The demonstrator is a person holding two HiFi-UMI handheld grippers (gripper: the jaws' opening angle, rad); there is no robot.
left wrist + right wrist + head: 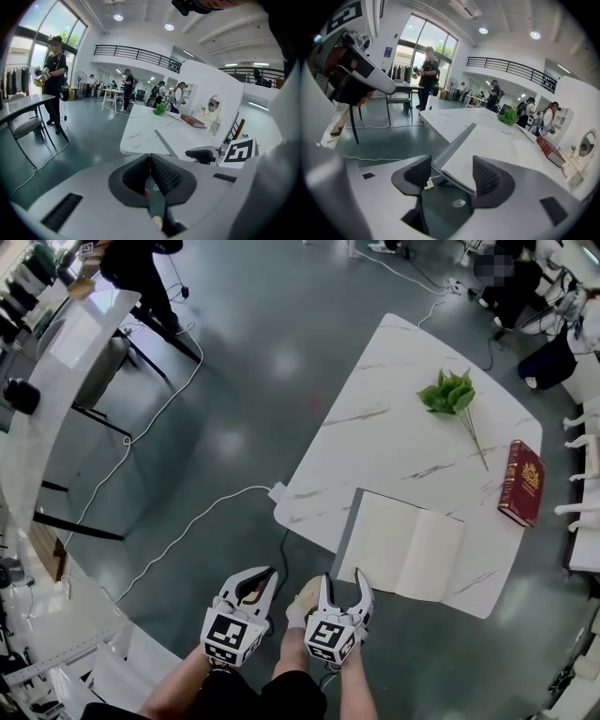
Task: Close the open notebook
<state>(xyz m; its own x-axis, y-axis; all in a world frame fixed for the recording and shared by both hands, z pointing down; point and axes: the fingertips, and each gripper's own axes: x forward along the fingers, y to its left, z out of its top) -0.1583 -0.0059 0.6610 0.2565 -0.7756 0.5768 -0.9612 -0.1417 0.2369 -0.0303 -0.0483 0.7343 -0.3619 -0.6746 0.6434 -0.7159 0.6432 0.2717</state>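
The open notebook [401, 547] lies with blank cream pages up on the near end of the white marble table [375, 427], a grey cover edge [347, 526] along its left side. My right gripper [345, 583] is open just short of the notebook's near left corner. In the right gripper view, that corner of the notebook [497, 145] shows between the spread fingers of the right gripper [452, 161], with neither pad pressing on it. My left gripper [261, 583] hangs over the floor to the left of the table. Its pads meet at the tips [150, 155] with nothing between them.
A red book [522, 482] lies at the table's right edge and a green leafy sprig [452, 395] lies further back. A white cable [187, 531] runs over the dark floor to the table's left corner. A long white counter [56, 418] curves along the left. People stand in the background.
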